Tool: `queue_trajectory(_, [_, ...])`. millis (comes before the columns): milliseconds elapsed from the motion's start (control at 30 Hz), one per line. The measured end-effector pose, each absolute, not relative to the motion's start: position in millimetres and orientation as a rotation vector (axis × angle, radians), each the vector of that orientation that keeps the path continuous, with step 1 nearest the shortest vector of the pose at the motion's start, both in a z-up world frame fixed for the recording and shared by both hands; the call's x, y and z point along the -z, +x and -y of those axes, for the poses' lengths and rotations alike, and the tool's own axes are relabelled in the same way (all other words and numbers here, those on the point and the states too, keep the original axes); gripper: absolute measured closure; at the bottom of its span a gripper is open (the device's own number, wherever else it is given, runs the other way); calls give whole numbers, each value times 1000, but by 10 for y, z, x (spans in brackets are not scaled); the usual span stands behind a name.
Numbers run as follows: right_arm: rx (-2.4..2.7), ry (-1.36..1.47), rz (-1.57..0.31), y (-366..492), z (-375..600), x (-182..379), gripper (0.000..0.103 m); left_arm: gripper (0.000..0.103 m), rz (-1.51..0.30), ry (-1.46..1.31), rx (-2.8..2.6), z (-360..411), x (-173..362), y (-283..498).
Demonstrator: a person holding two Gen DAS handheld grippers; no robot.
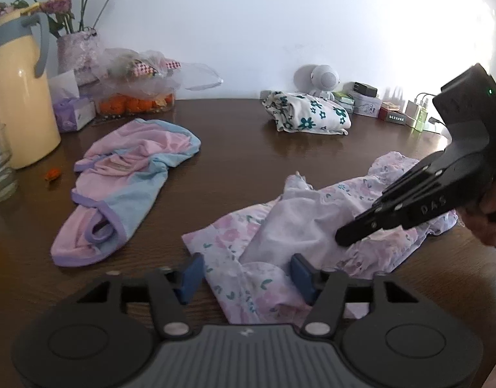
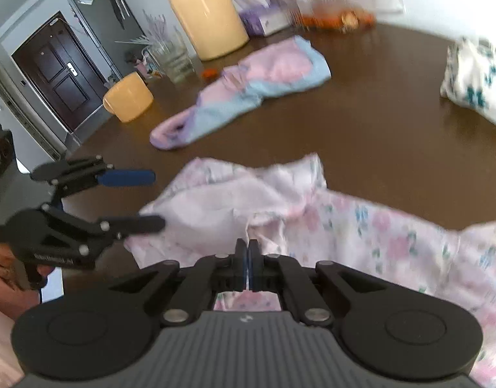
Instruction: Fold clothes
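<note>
Down at the lower middle of both views, the floral pink garment (image 1: 312,226) lies crumpled on the brown table (image 1: 241,148). The right gripper (image 2: 248,252) has its jaws pressed together on a fold of that cloth. The left gripper (image 1: 248,274) stands partly open, its blue pads (image 1: 191,274) straddling the garment's near edge without pinching it.

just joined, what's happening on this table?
A person with a handheld gripper in each hand is folding clothes. The right gripper is shut on a fold of the pink floral garment; the left gripper is open, its fingers straddling the same garment's near edge. A pink-and-blue garment lies unfolded to the left, and a white floral garment sits folded at the back of the table.
</note>
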State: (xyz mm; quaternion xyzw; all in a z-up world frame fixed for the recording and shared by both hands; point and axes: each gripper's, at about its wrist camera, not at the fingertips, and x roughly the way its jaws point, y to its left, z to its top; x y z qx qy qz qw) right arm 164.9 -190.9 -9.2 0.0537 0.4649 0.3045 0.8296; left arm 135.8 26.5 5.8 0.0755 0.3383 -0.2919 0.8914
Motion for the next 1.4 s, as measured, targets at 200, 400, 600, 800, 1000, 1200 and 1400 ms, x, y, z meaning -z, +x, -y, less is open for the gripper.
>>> queue_trajectory(200, [-657,112,-996,1572,1948,164,102,68,-739,161,624,-186,36,1380])
queue_trajectory(400, [-667,117,-856,1507,2031,-172,87,70,-757,180,620,-150,116,1390])
queue_trajectory(600, [-694,43,-779,1590,1798,-204,85,66,-717,152,608,-256,-37,1319])
queue_trajectory(800, [-753,-11,-773,1358,1808,-288,64,64,-675,122,571,-488,-223,1270])
queue_trajectory(1000, [-946,-231,-780,928,1613,-350,58,65,-688,64,609,-459,-196,1323])
queue_trajectory(1200, [-942,-442,-762,906,1307,-111,58,64,-684,34,603,-434,-195,1266])
queue_trajectory(1400, [-958,-632,-727,811,1225,-24,59,64,-679,26,556,-567,-239,1212])
